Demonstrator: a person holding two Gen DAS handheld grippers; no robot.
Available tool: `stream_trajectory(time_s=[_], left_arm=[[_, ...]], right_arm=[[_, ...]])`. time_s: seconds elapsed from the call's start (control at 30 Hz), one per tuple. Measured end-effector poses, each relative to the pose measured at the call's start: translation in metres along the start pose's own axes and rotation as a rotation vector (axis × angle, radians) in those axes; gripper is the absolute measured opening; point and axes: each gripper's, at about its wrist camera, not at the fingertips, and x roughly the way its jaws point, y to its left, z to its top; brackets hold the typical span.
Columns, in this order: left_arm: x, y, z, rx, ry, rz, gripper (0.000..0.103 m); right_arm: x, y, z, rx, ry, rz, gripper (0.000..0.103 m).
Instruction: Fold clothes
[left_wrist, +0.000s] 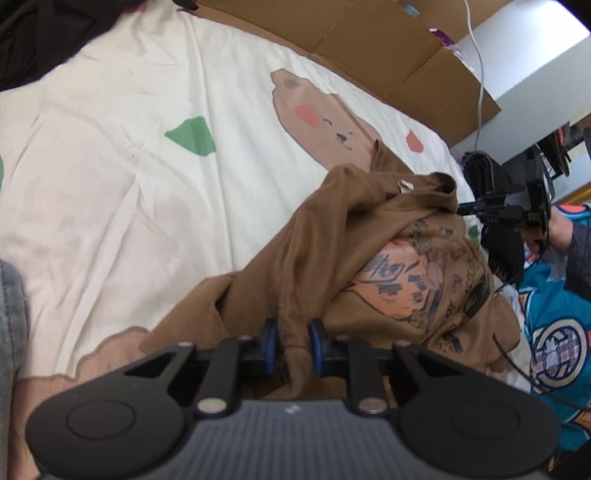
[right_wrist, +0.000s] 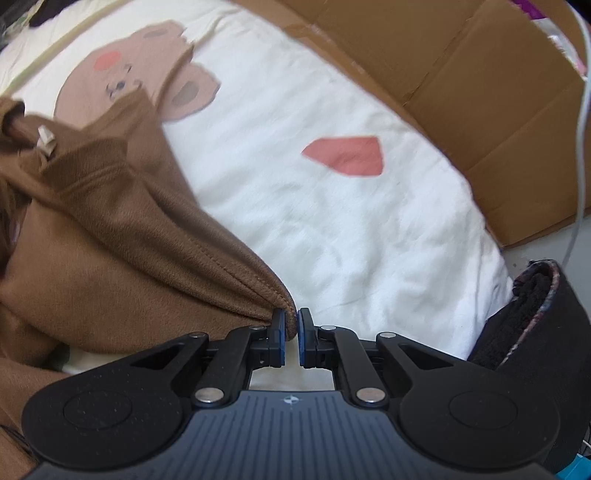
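A brown T-shirt (left_wrist: 369, 266) with an orange and black print lies bunched on the cream bedsheet (left_wrist: 110, 192). My left gripper (left_wrist: 293, 345) is shut on a fold of its brown fabric, which passes between the blue pads. In the right wrist view the same brown T-shirt (right_wrist: 110, 240) spreads to the left, and my right gripper (right_wrist: 291, 332) is shut on its hemmed corner. The right gripper (left_wrist: 461, 210) also shows in the left wrist view at the shirt's far end, held by a person's hand (left_wrist: 561, 225).
The sheet carries bear, green and pink prints. Flattened brown cardboard (right_wrist: 461, 92) lines the bed's far edge, with a white cable (left_wrist: 480, 74) over it. Dark clothing (left_wrist: 44, 33) lies at the far left. A black garment (right_wrist: 535, 325) sits at right. The person wears a teal jersey (left_wrist: 554, 332).
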Motion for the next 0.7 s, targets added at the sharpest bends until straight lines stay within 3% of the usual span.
stream_trajectory(time_s=[0.33, 0.7], left_arm=[[-0.040, 0.019, 0.059, 0.083, -0.153, 0.259, 0.005], [-0.035, 0.035, 0.151, 0.157, -0.232, 0.369, 0.006]], right_arm=[[-0.021, -0.009, 0.023, 0.035, -0.099, -0.055, 0.004], [-0.021, -0.029, 0.069, 0.102, -0.154, -0.114, 0.004]])
